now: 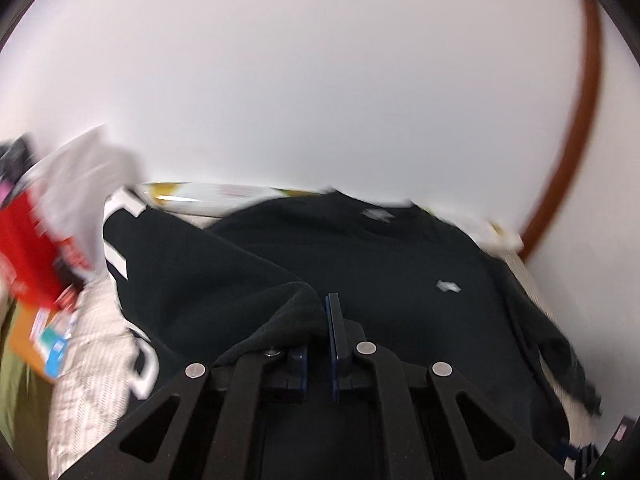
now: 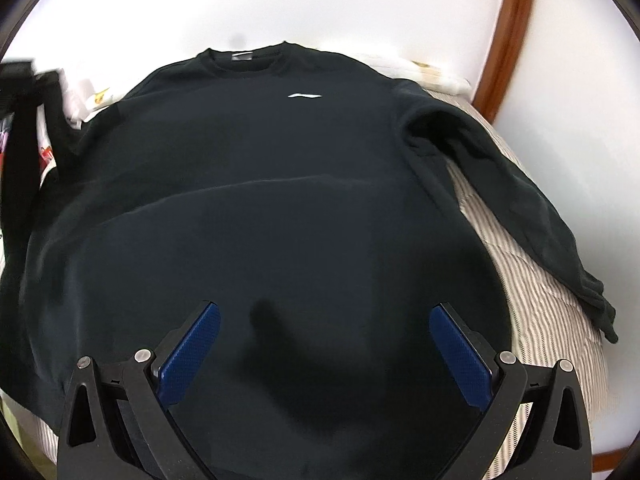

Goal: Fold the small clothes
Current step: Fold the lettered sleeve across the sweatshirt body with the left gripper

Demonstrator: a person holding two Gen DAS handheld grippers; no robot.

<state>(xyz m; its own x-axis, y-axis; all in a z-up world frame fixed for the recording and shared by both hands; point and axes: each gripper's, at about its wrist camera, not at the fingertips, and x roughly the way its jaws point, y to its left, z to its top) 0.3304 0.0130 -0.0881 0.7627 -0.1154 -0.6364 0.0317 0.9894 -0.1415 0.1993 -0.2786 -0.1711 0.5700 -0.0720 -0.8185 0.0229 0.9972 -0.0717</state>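
Note:
A black long-sleeved sweatshirt lies spread front-up on a striped bed cover, collar at the far side, a small white logo on its chest. Its right sleeve lies out over the cover. My right gripper hangs open and empty over the lower body of the shirt. In the left wrist view my left gripper is shut on a fold of the sweatshirt's black fabric and holds it raised over the rest of the shirt.
A pile of other clothes, red and grey-white, lies at the left. A black garment with white stripes lies beside it. A white wall rises behind the bed. A brown wooden frame curves at the right.

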